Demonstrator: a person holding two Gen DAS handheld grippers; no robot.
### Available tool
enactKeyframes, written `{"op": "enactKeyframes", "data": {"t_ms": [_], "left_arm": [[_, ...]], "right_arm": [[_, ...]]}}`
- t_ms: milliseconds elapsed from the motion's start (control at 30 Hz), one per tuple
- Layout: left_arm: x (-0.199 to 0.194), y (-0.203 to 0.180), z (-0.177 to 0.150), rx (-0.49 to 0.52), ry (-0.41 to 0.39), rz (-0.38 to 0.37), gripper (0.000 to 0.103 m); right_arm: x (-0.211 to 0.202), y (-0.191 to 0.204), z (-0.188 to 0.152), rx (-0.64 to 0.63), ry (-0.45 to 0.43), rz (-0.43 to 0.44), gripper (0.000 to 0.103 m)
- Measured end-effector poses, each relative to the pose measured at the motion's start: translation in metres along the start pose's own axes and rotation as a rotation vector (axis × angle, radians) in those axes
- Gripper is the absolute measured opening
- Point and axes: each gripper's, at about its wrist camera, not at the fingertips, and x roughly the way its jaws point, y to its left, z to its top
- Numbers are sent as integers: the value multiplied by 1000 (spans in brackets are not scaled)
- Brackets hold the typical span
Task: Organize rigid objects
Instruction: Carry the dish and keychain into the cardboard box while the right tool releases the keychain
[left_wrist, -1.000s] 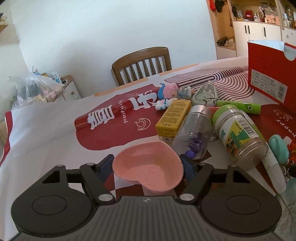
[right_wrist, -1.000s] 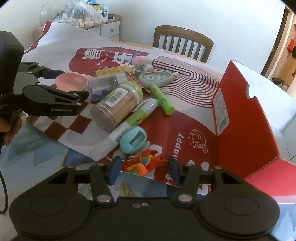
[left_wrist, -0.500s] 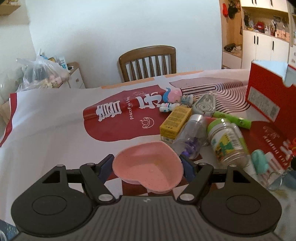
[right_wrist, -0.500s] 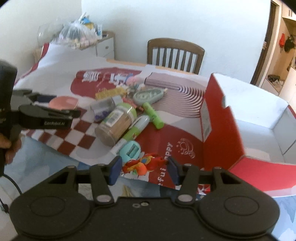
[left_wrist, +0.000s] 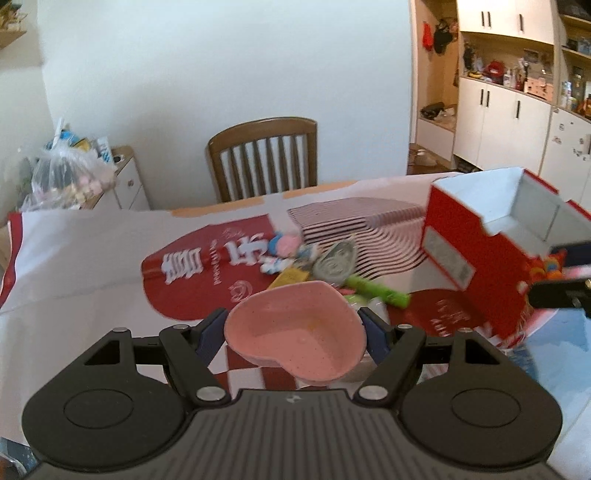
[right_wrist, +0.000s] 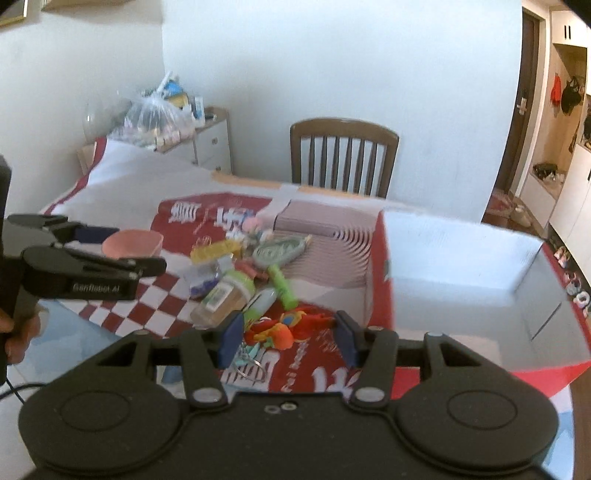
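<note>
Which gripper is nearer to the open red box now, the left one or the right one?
Right. The right gripper, shut on the orange toy, hangs beside the red box. The left gripper, holding the pink heart dish, is farther off, above the pile.

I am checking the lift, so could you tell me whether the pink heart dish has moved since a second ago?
Yes. In the right wrist view the pink heart dish, in the left gripper, has risen off the tablecloth.

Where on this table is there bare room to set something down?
Free: the white cloth left of the red printed panel, and inside the red box, which looks empty. Crowded: the pile around the green tube and jar.
</note>
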Motion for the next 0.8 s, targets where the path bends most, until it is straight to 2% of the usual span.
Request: {"op": "enactKeyframes", "data": {"t_ms": [367, 800], "left_arm": [[-16, -70, 48, 50, -46, -66, 76], [7, -167, 96, 107, -51, -125, 76]], "right_arm": [[-24, -64, 21, 15, -61, -15, 52], [-29, -152, 13, 26, -60, -55, 52]]}}
